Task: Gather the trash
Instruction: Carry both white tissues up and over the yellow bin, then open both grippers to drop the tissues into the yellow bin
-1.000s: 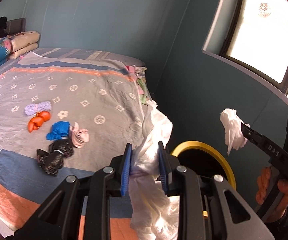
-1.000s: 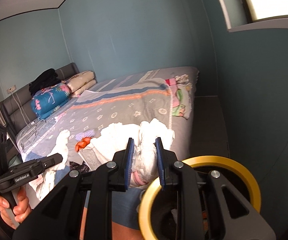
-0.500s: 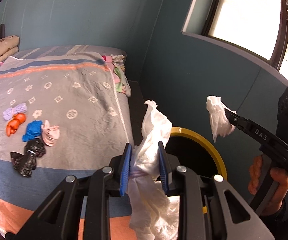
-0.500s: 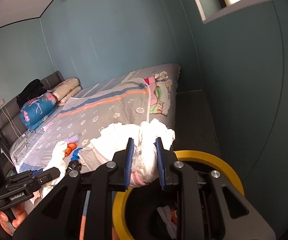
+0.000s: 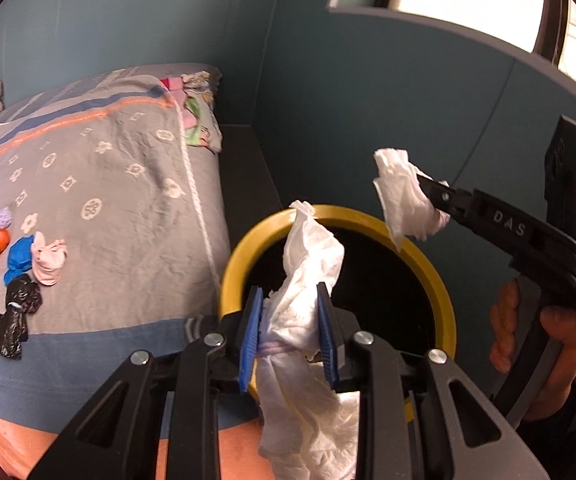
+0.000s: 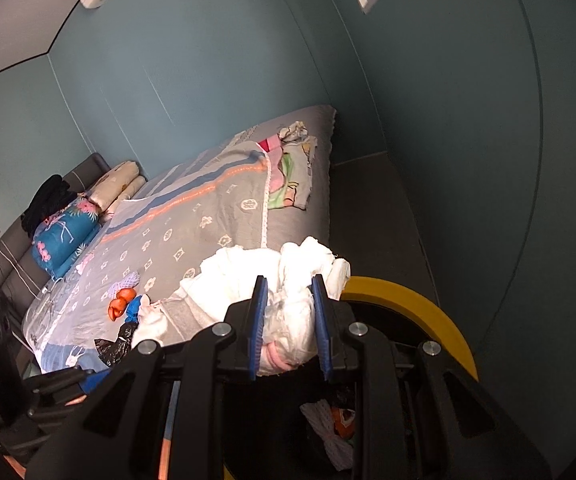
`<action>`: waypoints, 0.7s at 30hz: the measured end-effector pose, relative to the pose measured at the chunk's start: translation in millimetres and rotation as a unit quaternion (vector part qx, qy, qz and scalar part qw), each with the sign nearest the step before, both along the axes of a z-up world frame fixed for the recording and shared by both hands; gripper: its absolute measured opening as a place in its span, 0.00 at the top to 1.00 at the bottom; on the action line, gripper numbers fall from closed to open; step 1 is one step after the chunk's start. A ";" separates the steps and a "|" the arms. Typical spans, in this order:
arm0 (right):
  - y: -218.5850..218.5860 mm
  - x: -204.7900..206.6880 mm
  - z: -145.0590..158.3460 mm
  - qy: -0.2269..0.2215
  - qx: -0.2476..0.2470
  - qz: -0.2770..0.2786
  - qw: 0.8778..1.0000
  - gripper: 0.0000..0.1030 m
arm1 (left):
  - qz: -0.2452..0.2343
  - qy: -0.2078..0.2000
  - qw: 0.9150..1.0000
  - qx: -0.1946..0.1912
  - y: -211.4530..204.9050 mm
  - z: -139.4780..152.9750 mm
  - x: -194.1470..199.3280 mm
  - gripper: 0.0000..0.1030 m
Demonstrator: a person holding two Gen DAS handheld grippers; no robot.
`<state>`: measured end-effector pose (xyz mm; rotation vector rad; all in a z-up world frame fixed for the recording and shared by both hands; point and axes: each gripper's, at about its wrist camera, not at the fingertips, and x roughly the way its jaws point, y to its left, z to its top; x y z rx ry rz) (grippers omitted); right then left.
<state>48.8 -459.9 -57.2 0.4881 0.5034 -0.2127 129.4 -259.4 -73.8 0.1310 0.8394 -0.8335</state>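
White crumpled tissue [image 5: 308,280] sits clamped between our left gripper's [image 5: 290,332] blue pads at lower centre, over the yellow-rimmed trash bin [image 5: 240,264]. Our right gripper [image 6: 286,326] pinches a second tissue wad [image 6: 288,320] above the same bin [image 6: 428,308]. Small knotted bags [image 5: 12,260] lie on the grey bedspread [image 5: 128,208] at left.
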 end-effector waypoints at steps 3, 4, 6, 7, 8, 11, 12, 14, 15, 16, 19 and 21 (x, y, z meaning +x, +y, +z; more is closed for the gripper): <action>-6.3 1.9 -4.0 0.000 0.006 -0.001 1.000 0.78 | -0.008 0.002 1.000 0.006 -10.4 -3.9 0.1 0.76; -8.2 1.9 -5.4 0.000 0.007 -0.001 1.000 0.78 | -0.010 0.004 1.000 0.005 -12.6 -5.1 0.4 0.76; -12.1 2.0 -6.8 -0.001 0.010 -0.002 1.000 0.76 | -0.013 0.009 1.000 0.002 -14.5 -7.7 0.7 0.75; -13.0 0.9 -7.5 -0.002 0.014 -0.002 1.000 0.74 | -0.014 0.011 1.000 0.001 -14.8 -9.2 0.8 0.74; -16.4 1.1 -8.7 -0.004 0.019 -0.001 1.000 0.73 | -0.014 0.013 1.000 0.001 -14.8 -10.5 1.4 0.73; -21.7 1.0 -10.6 -0.005 0.026 -0.008 1.000 0.71 | -0.014 0.027 1.000 -0.005 -13.4 -13.7 2.2 0.69; -22.2 0.8 -10.6 -0.005 0.025 -0.011 1.000 0.69 | -0.013 0.028 0.999 -0.008 -12.6 -13.2 2.1 0.64; -21.3 -0.9 -9.3 -0.006 0.024 -0.018 1.000 0.61 | -0.012 0.028 0.999 -0.015 -9.9 -10.4 1.8 0.54; -20.0 -1.9 -8.1 -0.007 0.024 -0.020 0.999 0.57 | -0.009 0.026 0.999 -0.021 -8.2 -8.2 1.6 0.49; -20.7 -2.7 -7.6 -0.008 0.024 -0.024 0.999 0.54 | -0.009 0.027 0.999 -0.026 -7.3 -6.2 0.8 0.46; -22.7 -6.1 -4.1 -0.012 0.024 -0.030 0.999 0.53 | -0.006 0.021 0.999 -0.036 -3.1 -0.5 -0.5 0.37; -22.7 -7.2 -1.2 -0.016 0.021 -0.032 0.999 0.53 | -0.002 0.013 0.999 -0.040 1.3 1.8 -1.6 0.29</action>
